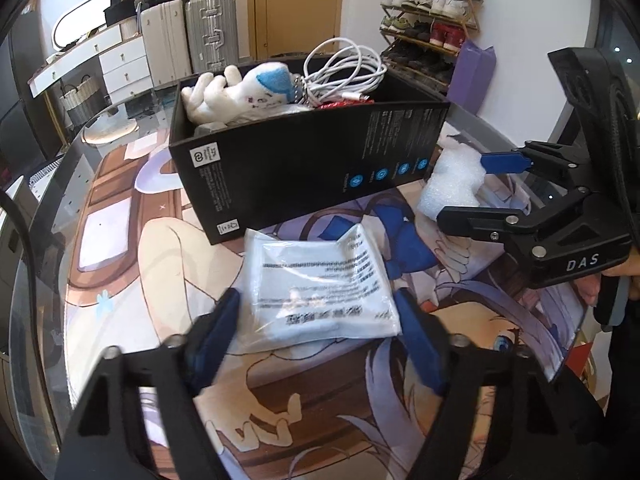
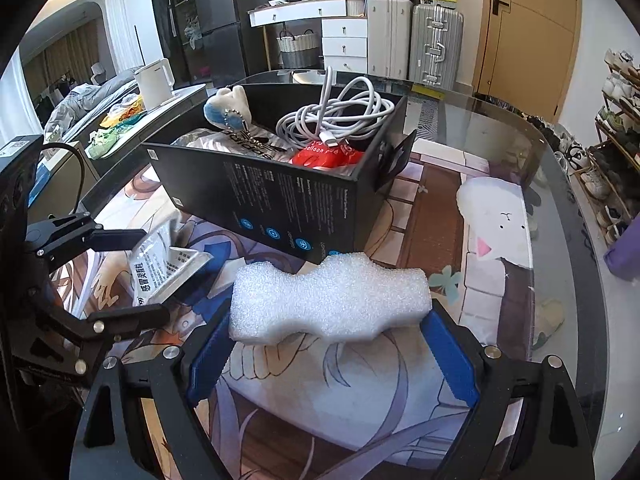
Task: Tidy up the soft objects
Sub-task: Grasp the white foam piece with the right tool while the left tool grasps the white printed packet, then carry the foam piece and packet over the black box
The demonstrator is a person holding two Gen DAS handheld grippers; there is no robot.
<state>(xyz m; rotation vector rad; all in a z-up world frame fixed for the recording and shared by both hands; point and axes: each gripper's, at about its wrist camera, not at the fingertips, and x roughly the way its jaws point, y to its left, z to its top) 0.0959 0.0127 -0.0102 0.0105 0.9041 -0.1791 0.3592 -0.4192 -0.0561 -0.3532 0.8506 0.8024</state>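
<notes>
A black cardboard box [image 1: 280,168] stands on the printed mat; it holds a white and blue plush toy [image 1: 240,94], a coiled white cable [image 1: 344,68] and a red packet [image 2: 328,156]. A white plastic pouch with printed text [image 1: 320,280] lies flat in front of the box, between the open fingers of my left gripper [image 1: 320,344], which straddle its near end without pinching it. A white foam block [image 2: 332,300] lies on the mat right of the pouch, between the open fingers of my right gripper [image 2: 332,356]; its ends touch both blue pads.
The round glass table [image 2: 560,216] carries an anime-print mat [image 1: 160,280]. A purple bag [image 1: 472,76] and a shoe rack [image 1: 432,16] stand beyond the far right edge. Suitcases [image 2: 436,44] and a white dresser [image 1: 120,60] stand behind the table.
</notes>
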